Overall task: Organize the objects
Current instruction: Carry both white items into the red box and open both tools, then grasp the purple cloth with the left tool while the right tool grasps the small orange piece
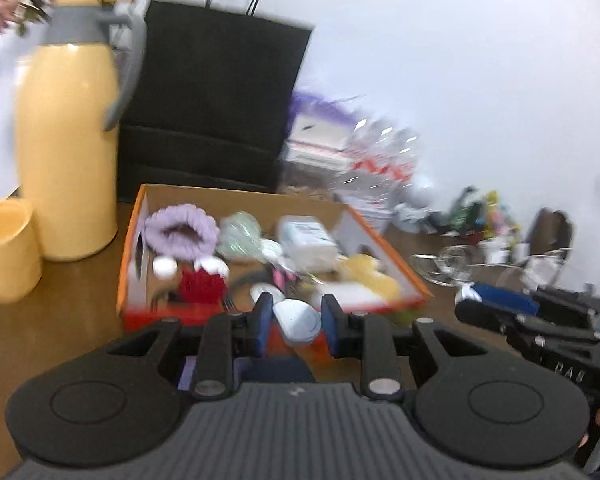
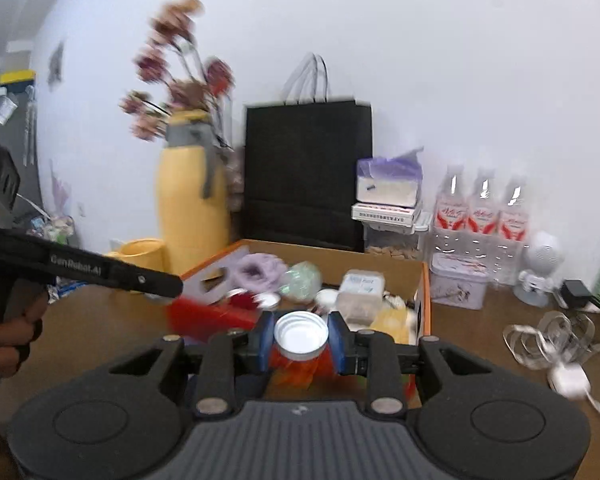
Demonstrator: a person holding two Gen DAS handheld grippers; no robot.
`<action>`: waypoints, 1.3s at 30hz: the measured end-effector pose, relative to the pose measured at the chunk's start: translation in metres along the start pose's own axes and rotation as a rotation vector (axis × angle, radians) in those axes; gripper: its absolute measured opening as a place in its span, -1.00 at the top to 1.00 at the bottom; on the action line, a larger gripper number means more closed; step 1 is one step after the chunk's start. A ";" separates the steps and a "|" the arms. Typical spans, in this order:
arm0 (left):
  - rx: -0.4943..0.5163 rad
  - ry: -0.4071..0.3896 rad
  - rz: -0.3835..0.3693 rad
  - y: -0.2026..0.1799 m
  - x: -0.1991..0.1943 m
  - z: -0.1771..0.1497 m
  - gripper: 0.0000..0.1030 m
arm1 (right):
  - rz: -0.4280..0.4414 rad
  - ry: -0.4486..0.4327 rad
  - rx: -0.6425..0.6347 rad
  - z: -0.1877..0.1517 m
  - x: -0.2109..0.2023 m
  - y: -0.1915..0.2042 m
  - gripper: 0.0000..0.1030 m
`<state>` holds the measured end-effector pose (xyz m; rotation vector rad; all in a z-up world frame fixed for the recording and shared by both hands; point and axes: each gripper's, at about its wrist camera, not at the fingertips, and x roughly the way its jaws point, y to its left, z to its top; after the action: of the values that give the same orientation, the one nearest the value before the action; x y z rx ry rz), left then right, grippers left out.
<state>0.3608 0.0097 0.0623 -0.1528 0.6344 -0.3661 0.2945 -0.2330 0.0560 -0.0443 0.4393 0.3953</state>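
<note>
Right claw [image 2: 300, 340]: your fingers pinch a white-capped jar [image 2: 300, 336], held above the near edge of the box [image 2: 424, 292].
Left claw [image 1: 294, 320]: pinching a white lid [image 1: 296, 320] before the box.

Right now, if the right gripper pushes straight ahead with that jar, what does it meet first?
Probably the clutter inside the cardboard box: the right gripper, shut on the white-lidded jar, points over its near edge. Depth is unclear.

a glossy yellow plastic flask [image 1: 66, 152] stands on the smooth brown wood table [image 1: 60, 320], beside a matt black paper bag [image 1: 216, 96] and a plain cardboard box [image 2: 424, 300]; fuzzy lilac cloth scrunchie [image 1: 180, 232] inside.
</note>
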 end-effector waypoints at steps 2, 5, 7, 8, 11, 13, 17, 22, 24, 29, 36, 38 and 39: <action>0.040 0.059 0.065 0.005 0.045 0.016 0.48 | 0.020 0.063 0.055 0.018 0.052 -0.021 0.46; 0.097 0.129 0.125 0.011 0.097 0.023 0.46 | 0.008 0.164 0.173 0.026 0.126 -0.053 0.46; 0.078 0.160 0.121 0.018 0.117 0.022 0.28 | -0.011 0.207 0.245 0.023 0.159 -0.067 0.43; 0.054 0.162 0.120 0.022 0.121 0.022 -0.02 | -0.021 0.214 0.271 0.021 0.171 -0.072 0.38; 0.024 0.134 0.117 0.029 0.118 0.025 -0.24 | -0.046 0.199 0.301 0.015 0.186 -0.077 0.09; 0.038 0.107 0.122 0.029 0.106 0.030 -0.27 | -0.056 0.183 0.305 0.015 0.183 -0.078 0.09; 0.054 0.037 0.137 0.020 0.068 0.038 -0.49 | -0.049 0.139 0.306 0.027 0.155 -0.075 -0.04; 0.097 -0.047 0.108 -0.007 0.002 0.014 -0.82 | -0.052 0.075 0.250 0.019 0.094 -0.048 -0.07; 0.111 -0.075 0.095 -0.021 -0.029 -0.010 -0.87 | -0.044 0.072 0.213 0.001 0.061 -0.028 -0.08; 0.110 -0.112 -0.003 -0.052 -0.113 -0.090 -1.00 | -0.014 0.009 0.135 -0.051 -0.037 0.023 -0.42; 0.032 -0.067 0.060 -0.066 -0.167 -0.191 -1.00 | -0.038 0.093 0.122 -0.127 -0.127 0.067 -0.44; 0.045 -0.036 0.100 -0.068 -0.161 -0.200 -1.00 | -0.039 0.115 0.105 -0.139 -0.138 0.073 -0.44; 0.062 -0.027 0.126 -0.071 -0.158 -0.201 -1.00 | -0.053 0.121 0.088 -0.143 -0.143 0.074 -0.44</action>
<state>0.1020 -0.0018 0.0067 -0.0577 0.6022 -0.2611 0.0897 -0.2344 -0.0099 0.0062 0.5734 0.3221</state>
